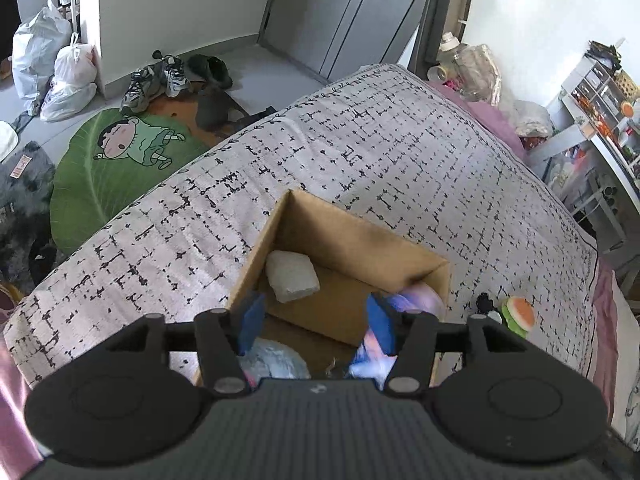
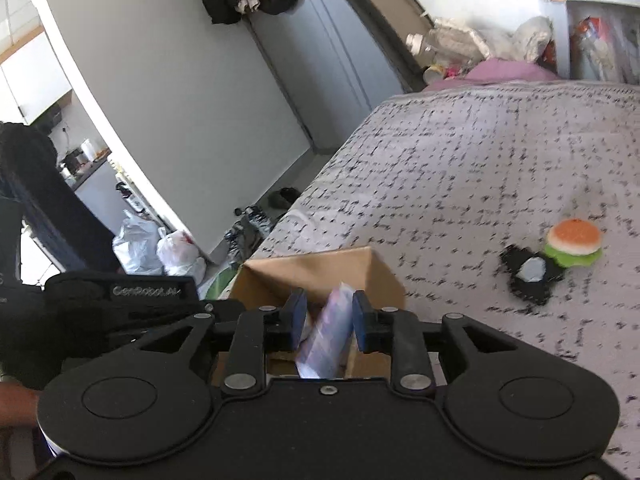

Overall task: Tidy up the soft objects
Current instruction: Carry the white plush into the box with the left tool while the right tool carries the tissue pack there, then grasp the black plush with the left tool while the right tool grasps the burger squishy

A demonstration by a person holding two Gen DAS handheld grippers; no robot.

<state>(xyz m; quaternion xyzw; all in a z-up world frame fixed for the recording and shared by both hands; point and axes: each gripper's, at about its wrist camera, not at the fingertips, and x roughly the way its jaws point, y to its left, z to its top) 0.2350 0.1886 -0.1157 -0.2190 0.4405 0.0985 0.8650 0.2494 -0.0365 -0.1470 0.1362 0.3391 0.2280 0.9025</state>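
An open cardboard box sits on the bed. Inside lie a white pillow-like soft object, a pale blue bundle and a blue-pink soft item. My left gripper is open above the box, with nothing between its fingers. In the right wrist view the box is just ahead. My right gripper has its fingers around a blurred purple-blue soft item over the box. A burger plush and a black soft item lie on the bed to the right.
The bed has a grey patterned cover. The burger plush lies right of the box. On the floor to the left are a green cartoon rug, shoes and plastic bags. Shelves stand at the right.
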